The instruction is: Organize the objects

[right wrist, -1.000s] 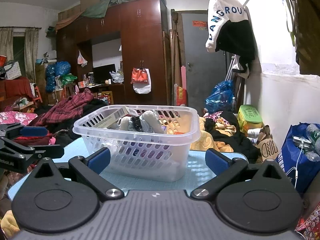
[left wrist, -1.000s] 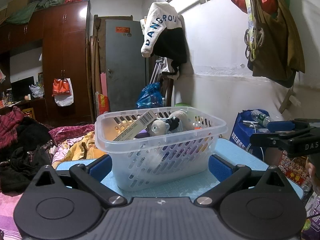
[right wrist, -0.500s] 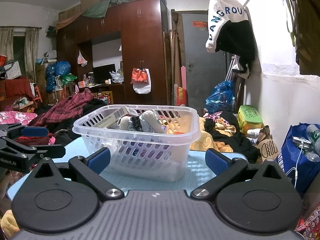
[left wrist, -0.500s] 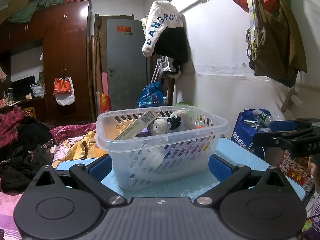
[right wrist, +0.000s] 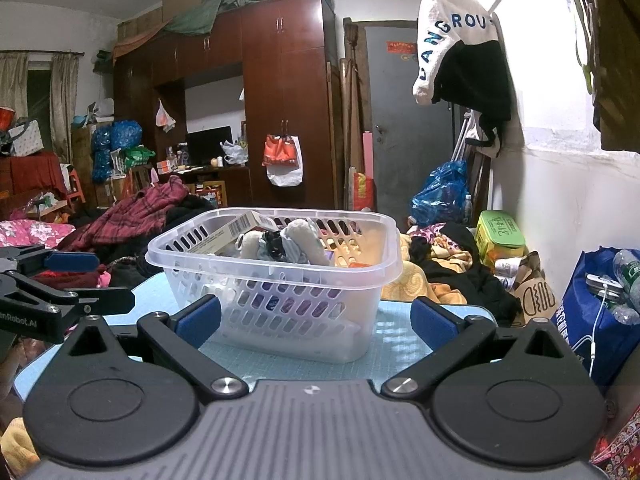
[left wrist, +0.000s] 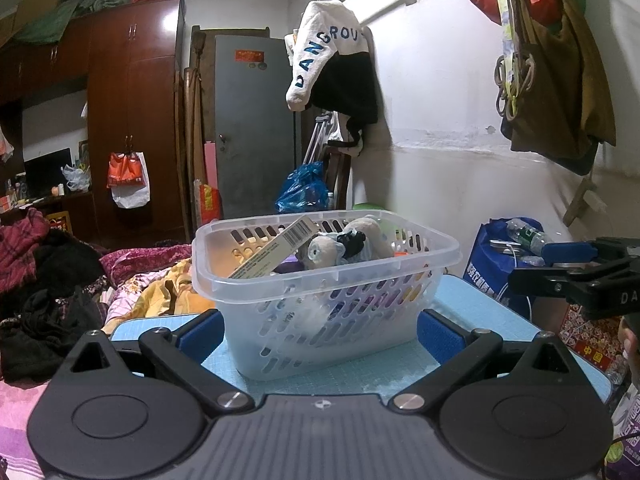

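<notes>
So the basket [left wrist: 326,280] was this see-through plastic tub with rounded corners, a thick rolled rim and rows of little oval slots down the sides, and it sat right in the middle of a pale blue mat [left wrist: 360,376] with a fine grid printed on it. Inside it was a flat cardboard box [left wrist: 276,252] leaning up against the rim with its barcode end poking out, next to a fuzzy grey-and-cream plush toy [left wrist: 344,240] with a black patch, plus some purple and orange bits underneath that I couldn't make out through the plastic. The left gripper [left wrist: 320,334] was held low right in front of the basket, its blue-padded fingers [left wrist: 200,332] spread wide and holding nothing, the basket's front showing between them, though I couldn't tell if the pads touched it. The right gripper [right wrist: 316,320] was the same deal from the other side, black arms splayed out, blue pads apart, empty. Each one showed up at the edge of the other's view, well off to the side. Around the mat it was soft clutter: a yellow blanket [right wrist: 420,284], rumpled red plaid cloth [right wrist: 132,216], black clothes. Further back stood a glossy dark wood wardrobe [right wrist: 280,100], a flat grey metal door [left wrist: 252,120], and a white hoodie [left wrist: 328,48] with blue letters hanging on the wall.
</notes>
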Demonstrator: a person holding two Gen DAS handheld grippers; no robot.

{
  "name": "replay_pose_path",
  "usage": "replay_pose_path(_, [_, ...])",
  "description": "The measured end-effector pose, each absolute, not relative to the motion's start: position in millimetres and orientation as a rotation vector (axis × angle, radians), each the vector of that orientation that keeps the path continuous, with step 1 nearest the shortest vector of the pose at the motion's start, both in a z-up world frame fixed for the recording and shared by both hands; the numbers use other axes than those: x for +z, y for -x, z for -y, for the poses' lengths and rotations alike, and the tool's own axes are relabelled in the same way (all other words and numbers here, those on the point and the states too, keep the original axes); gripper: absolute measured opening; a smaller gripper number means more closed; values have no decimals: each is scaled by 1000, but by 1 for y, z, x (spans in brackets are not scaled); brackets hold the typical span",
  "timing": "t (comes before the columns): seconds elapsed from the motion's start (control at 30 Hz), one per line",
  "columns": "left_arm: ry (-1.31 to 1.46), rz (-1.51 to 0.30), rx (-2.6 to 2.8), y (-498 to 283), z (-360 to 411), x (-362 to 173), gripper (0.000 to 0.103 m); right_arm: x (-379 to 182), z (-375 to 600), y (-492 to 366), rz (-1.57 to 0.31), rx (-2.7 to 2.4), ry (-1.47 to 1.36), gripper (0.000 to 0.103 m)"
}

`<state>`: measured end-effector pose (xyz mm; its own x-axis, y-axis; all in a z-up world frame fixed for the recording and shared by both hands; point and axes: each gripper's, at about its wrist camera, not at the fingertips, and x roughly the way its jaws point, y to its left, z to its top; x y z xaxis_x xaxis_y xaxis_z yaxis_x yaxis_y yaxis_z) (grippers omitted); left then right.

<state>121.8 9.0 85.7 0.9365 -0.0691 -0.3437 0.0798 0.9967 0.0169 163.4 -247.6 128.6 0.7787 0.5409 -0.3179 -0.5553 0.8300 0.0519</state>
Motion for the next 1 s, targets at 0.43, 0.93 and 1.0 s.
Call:
replay_pose_path(0.43, [-31, -355, -78, -125, -6, 84, 103, 127, 247, -163, -330, 594, 49, 103])
replay_pose_path(0.93, [-33, -364, -79, -128, -4, 82, 103, 127, 246, -163, -332, 593, 49, 103])
replay_pose_path(1.0, [-33, -365, -79, -128, -4, 82, 103, 127, 246, -162, -331, 592, 50, 103])
